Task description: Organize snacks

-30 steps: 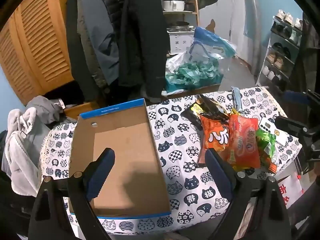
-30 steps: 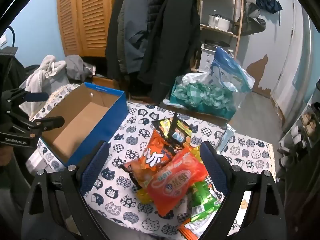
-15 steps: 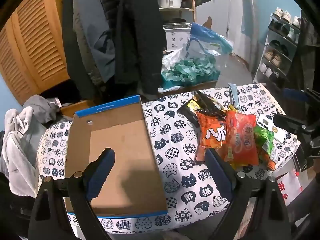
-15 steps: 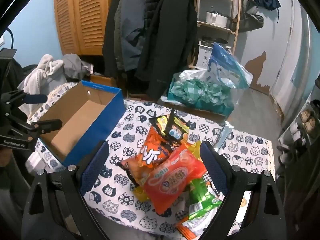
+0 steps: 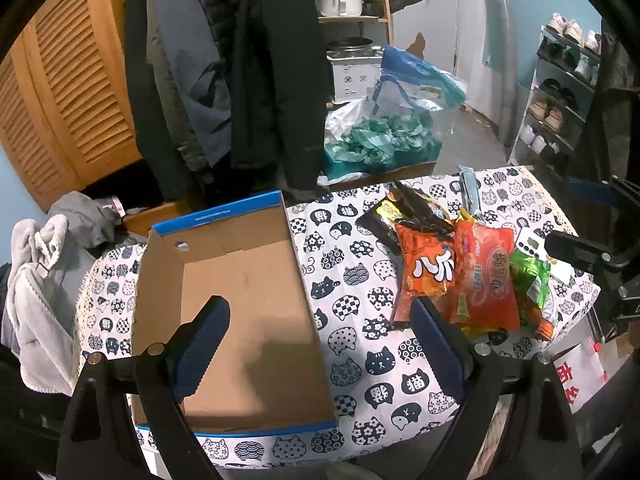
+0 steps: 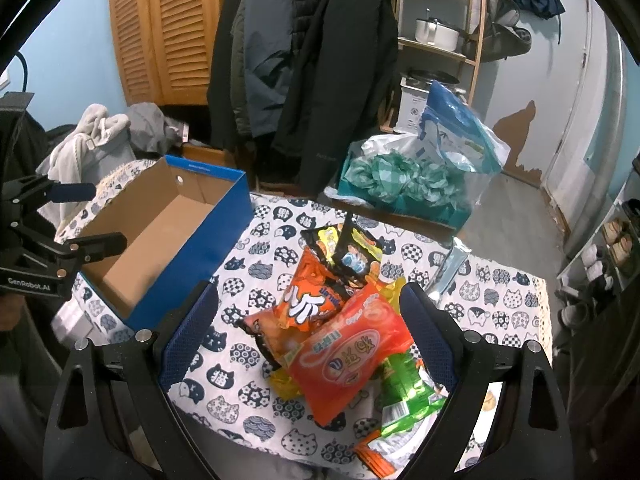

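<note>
A: Where do the snacks lie?

B: They sit in a heap on the cat-print tablecloth (image 6: 256, 292), right of the open cardboard box with blue sides (image 6: 224, 216). A red-orange packet (image 6: 352, 356) with yellow and white Chinese lettering lies on top, overlapping an orange packet (image 6: 308, 300) printed with big white characters. A black-and-yellow packet (image 6: 356, 252) showing a cartoon face lies behind, a green packet (image 6: 404, 392) at the near edge.

A: And the tongs?

B: The right gripper (image 6: 308, 320) hangs above the heap, its blue-padded jaws spread wide, gripping nothing. The left gripper (image 5: 316, 328) hovers over the box's near right corner, equally wide, empty.

A: Any readable writing?

B: "GenRobot.AI" on the left gripper's body in the right wrist view. The box rim's print is too small to read. A red-on-white sign (image 5: 576, 376) below the table edge shows partial Chinese characters.
</note>
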Demonstrator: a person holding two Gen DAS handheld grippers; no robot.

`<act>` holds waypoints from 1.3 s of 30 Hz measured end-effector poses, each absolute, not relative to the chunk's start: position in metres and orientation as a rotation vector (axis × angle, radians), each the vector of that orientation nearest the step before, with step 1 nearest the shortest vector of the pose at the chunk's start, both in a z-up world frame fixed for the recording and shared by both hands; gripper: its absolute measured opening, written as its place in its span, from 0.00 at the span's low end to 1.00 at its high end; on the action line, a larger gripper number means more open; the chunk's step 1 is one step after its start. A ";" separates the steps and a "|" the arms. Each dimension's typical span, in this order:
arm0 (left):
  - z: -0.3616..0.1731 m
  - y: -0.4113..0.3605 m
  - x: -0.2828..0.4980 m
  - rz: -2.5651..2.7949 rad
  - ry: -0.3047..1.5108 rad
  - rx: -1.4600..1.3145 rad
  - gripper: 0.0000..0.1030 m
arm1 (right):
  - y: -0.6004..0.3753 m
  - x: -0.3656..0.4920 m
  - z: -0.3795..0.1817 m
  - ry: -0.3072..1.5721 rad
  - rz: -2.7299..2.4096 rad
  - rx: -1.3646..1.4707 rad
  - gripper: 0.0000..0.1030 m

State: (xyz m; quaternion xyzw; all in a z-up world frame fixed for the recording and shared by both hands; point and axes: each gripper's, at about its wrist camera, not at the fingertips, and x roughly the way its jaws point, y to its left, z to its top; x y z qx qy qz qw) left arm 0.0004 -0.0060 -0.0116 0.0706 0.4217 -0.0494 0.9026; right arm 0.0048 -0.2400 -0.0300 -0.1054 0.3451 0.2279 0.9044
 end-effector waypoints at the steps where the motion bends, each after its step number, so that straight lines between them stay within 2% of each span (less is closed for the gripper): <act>1: -0.012 -0.006 0.000 -0.102 0.873 0.146 0.90 | -0.240 0.005 -0.029 0.712 0.469 -0.217 0.88; 39: -0.012 -0.007 -0.002 -0.103 0.877 0.147 0.90 | -0.241 0.010 -0.030 0.729 0.467 -0.209 0.88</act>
